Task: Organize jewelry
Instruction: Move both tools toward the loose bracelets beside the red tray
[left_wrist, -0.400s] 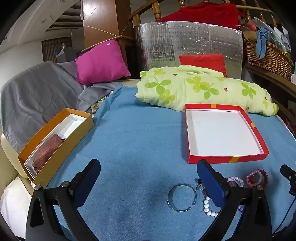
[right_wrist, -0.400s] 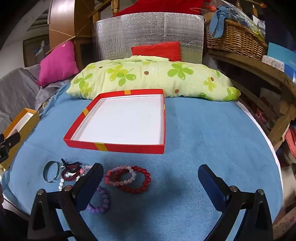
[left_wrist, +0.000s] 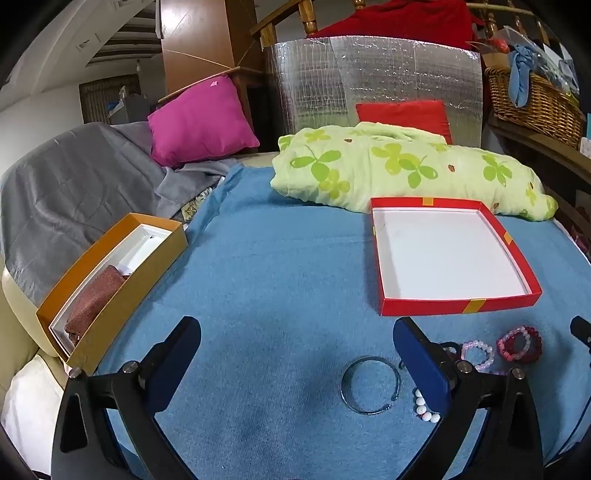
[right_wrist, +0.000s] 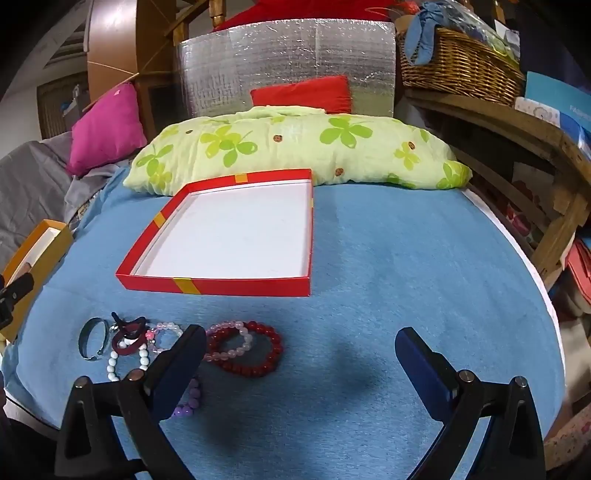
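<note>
— Blue cloth (left_wrist: 280, 280) covers the whole work surface, with a green-flowered pillow (left_wrist: 399, 170) along its far edge and a pink cushion (left_wrist: 199, 122) on grey fabric further back. What sits on the cloth?

— A shallow red box (right_wrist: 221, 285) with a white floor, lying open near the pillow. On the left edge an orange box (left_wrist: 122, 295) holds a brown cloth (left_wrist: 96, 301).

— And the jewelry?

— All on the cloth in front of the red box, none inside it. A metal bangle (left_wrist: 370, 385) lies between the fingers of the left gripper (left_wrist: 297, 373), whose fingers are spread wide and hold nothing. White beads (left_wrist: 424, 408) peek out beside its right finger, which hides part of that cluster.

— The right side?

— The right gripper (right_wrist: 301, 367) is also spread wide, hovering over bare cloth. A dark red bracelet (right_wrist: 255, 350) overlaps a pale pink bracelet (right_wrist: 229, 341) just beside its left finger; that finger covers part of a purple bracelet (right_wrist: 188, 402). A wicker basket (right_wrist: 458, 62) stands on the wooden shelf behind.
</note>
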